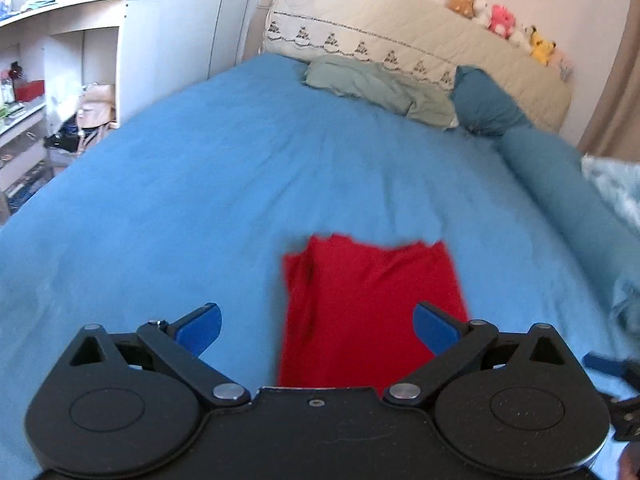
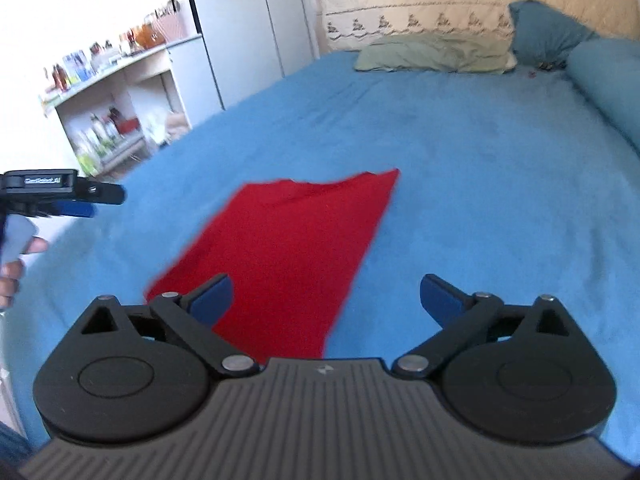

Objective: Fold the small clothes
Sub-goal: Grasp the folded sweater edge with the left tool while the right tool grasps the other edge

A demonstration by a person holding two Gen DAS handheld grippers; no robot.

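1. The red garment (image 1: 372, 312) lies flat, partly folded into a long strip, on the blue bed (image 1: 200, 200) near its foot edge. A loose layer shows along its left side; a pinch that catches only the top layer would likely pull the fold apart.
2. The soft bed cover may bunch into a low grab, I judge.
3. The left tool (image 1: 318, 326) hovers over the garment, jaws wide apart, holding nothing.
4. The right tool (image 2: 326, 300) is likewise spread and empty, above the garment's right edge.
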